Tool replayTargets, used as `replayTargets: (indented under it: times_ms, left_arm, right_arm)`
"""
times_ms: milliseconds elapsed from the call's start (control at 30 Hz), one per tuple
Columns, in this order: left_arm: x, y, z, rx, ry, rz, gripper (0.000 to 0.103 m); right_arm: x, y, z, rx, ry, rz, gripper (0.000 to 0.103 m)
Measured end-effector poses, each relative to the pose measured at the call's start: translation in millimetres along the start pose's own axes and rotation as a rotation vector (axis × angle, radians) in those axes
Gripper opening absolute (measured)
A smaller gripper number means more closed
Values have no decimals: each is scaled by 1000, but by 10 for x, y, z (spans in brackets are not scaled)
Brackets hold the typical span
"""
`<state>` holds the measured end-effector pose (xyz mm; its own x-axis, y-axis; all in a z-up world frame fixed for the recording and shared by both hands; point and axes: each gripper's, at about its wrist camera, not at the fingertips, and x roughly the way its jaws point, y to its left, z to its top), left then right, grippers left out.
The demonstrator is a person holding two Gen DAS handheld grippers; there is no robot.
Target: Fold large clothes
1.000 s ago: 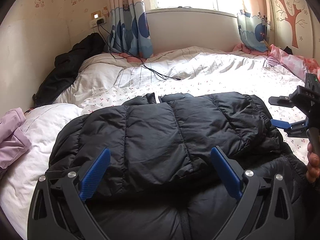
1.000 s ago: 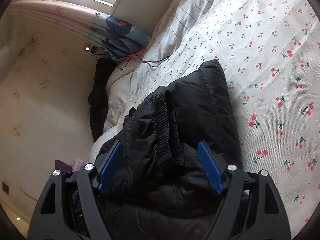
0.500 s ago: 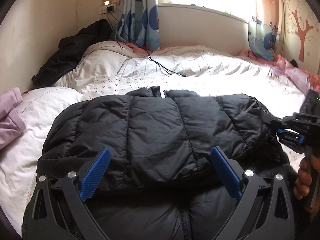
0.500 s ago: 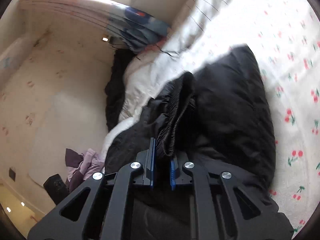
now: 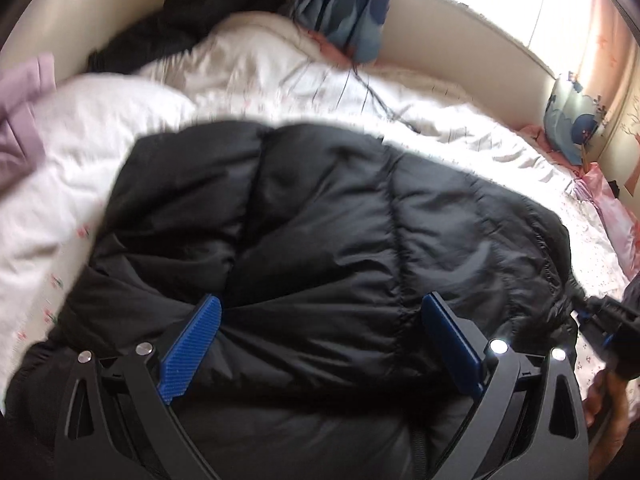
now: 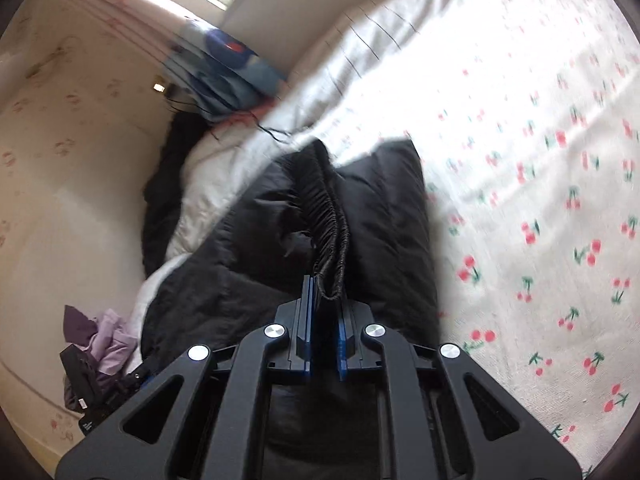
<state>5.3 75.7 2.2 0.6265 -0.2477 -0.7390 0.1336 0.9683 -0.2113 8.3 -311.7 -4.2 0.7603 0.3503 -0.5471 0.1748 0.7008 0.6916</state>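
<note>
Lying across the bed [image 5: 120,128], spread flat over the cherry-print sheet [image 6: 540,160]: a black puffer jacket [image 5: 320,220], quilted panels up. Left claw [image 5: 320,344] hovering over the near part of the jacket, blue fingers [image 5: 192,344] spread wide, nothing pinched between them. Right claw [image 6: 323,332] at the jacket's right edge, pressed almost together on the gathered elastic cuff [image 6: 332,240] (a ribbed black band standing up from the folds), seen again small at the far right of the left view, with part of a hand below it. Beyond the jacket: a rumpled white quilt [image 5: 280,68], a dark garment [image 5: 192,28] heaped against the wall, blue-patterned curtains [image 5: 348,4] under a bright window. Left of the jacket: lilac clothing [image 5: 20,120] at the bed's edge. Both views blurred.
</note>
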Motion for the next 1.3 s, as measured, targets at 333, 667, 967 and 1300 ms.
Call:
replayTargets:
  times_ms: [333,667,967,1300]
  left_arm:
    - [63,-35,-36,50,30,41,96]
    - [-61,-46,-37,125,26,27,96]
    - [-1316,985,-105,115,-24,165,96]
    - [-719,1457,552,-15,97,-25,96]
  right_arm:
    - [-4,-96,-40,1,-3,-41,9]
    - [26,-326,17,92,70,-13,29]
    - [-1121,-325,-245,20,98,-45,83]
    - [-642,-497,154,157,212,103,91]
